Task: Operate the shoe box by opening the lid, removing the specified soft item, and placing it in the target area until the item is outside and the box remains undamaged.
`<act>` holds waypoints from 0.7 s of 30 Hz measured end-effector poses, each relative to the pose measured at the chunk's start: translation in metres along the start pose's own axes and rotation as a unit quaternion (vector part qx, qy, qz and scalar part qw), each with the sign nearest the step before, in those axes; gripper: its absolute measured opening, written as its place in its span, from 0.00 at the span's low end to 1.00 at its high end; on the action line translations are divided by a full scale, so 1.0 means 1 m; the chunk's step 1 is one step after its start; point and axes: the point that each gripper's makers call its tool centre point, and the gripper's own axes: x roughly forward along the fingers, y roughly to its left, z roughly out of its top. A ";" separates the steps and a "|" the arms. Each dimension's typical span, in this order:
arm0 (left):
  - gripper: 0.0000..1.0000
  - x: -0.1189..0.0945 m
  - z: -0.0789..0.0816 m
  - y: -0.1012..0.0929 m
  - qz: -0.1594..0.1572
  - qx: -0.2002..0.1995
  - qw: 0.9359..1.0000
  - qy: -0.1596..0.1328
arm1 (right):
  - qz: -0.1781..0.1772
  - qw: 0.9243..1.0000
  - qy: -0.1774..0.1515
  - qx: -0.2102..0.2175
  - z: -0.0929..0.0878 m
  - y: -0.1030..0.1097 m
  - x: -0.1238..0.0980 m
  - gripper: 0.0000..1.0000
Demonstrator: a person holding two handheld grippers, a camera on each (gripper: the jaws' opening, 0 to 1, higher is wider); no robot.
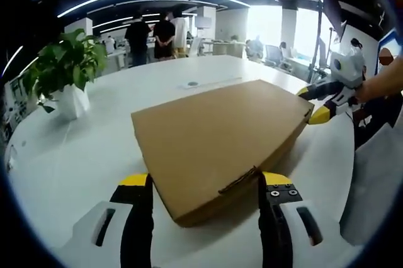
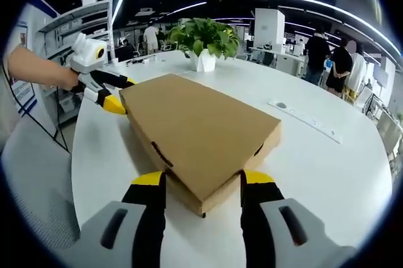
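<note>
A flat brown cardboard shoe box (image 1: pixel 220 129) lies with its lid down on the white table (image 1: pixel 82 155). In the left gripper view, my left gripper (image 1: pixel 206 183) is open and its yellow-tipped jaws straddle the box's near corner. My right gripper (image 1: pixel 315 103) shows at the far right corner of the box, held by a hand. In the right gripper view, the right gripper (image 2: pixel 203 180) is open around the opposite corner of the box (image 2: pixel 195 129). The left gripper (image 2: pixel 121 94) sits at the far left corner there. What is inside the box is hidden.
A leafy plant in a white pot (image 1: pixel 70 99) stands on the table beyond the box, also seen as the potted plant (image 2: pixel 204 59). A round cable port (image 1: pixel 192 83) is set in the tabletop. Several people (image 1: pixel 154 38) stand at the back among desks.
</note>
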 end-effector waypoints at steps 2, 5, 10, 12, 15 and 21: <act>0.68 -0.004 -0.002 0.000 -0.001 0.000 1.000 0.001 | 0.001 1.000 0.000 0.001 0.000 0.004 0.000 0.42; 0.68 -0.009 -0.005 0.001 -0.002 0.001 1.000 0.002 | 0.005 1.000 0.000 0.002 0.000 0.010 -0.001 0.42; 0.68 -0.018 -0.012 0.002 -0.002 0.002 1.000 0.007 | 0.009 1.000 -0.001 0.000 -0.001 0.023 -0.003 0.42; 0.68 -0.023 -0.015 0.002 -0.002 0.002 1.000 0.007 | 0.012 1.000 -0.001 -0.002 -0.002 0.028 -0.004 0.41; 0.68 -0.028 -0.019 0.003 -0.002 0.002 1.000 0.009 | 0.015 1.000 -0.003 -0.003 -0.003 0.036 -0.005 0.41; 0.68 -0.040 -0.028 0.002 0.000 0.000 1.000 0.010 | 0.017 1.000 -0.004 -0.006 -0.004 0.048 -0.007 0.41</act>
